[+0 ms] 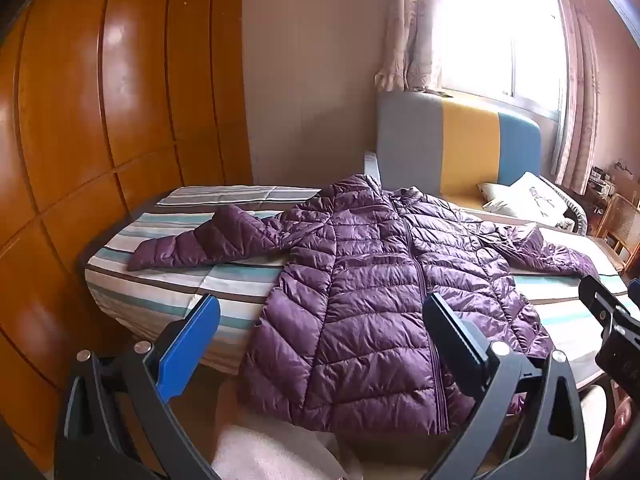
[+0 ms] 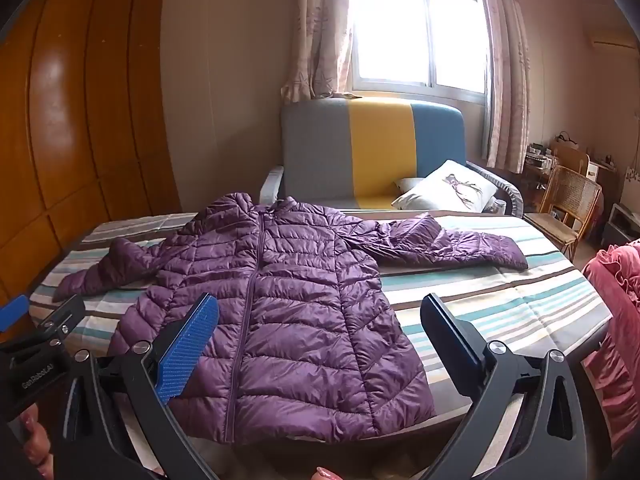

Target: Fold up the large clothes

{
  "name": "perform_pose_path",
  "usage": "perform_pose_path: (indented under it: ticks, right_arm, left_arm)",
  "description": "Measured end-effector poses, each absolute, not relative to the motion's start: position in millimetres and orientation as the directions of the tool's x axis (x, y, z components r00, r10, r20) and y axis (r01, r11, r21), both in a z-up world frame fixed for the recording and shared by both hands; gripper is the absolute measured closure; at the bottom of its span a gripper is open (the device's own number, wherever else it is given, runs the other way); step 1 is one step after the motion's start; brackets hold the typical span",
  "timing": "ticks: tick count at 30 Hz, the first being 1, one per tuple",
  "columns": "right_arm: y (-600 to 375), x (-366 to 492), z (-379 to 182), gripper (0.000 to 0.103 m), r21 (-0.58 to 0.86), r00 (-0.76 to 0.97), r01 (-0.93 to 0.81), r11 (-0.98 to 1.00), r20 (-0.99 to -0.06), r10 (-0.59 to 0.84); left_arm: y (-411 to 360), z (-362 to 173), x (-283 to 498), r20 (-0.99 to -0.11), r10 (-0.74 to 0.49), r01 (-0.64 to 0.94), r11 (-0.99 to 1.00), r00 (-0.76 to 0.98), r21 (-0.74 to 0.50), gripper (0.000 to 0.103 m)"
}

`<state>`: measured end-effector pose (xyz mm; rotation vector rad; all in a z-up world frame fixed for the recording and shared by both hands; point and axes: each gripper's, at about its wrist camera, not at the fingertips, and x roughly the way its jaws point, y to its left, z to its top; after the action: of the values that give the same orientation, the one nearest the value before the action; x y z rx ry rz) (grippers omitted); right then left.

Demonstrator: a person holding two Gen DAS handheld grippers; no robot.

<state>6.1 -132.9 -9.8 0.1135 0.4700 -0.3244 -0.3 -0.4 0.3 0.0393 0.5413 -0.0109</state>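
A purple quilted puffer jacket (image 1: 372,288) lies front up and zipped on the striped bed (image 1: 168,280), both sleeves spread out sideways, hem hanging a little over the near edge. It also shows in the right wrist view (image 2: 280,304) on the bed (image 2: 500,300). My left gripper (image 1: 322,320) is open and empty, held above the hem near the jacket's left half. My right gripper (image 2: 320,320) is open and empty, above the jacket's right half and hem. Neither touches the jacket.
A wooden wardrobe (image 1: 100,120) stands left of the bed. A grey, yellow and blue sofa (image 2: 380,148) with a white cushion (image 2: 448,188) is behind it, under the window. A rattan chair (image 2: 568,208) and pink fabric (image 2: 616,320) are at the right.
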Motion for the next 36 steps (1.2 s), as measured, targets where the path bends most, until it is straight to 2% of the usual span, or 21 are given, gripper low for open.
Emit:
perform_pose_path:
  ticks: [36]
  right_arm:
    - [-134.1, 6.5, -13.6, 0.003, 0.041, 0.843, 0.326, 0.945, -0.464, -0.271]
  left_arm:
    - [1.0, -0.9, -0.3, -0.515, -0.01, 0.021, 1.0, 0.857, 0.015, 0.002]
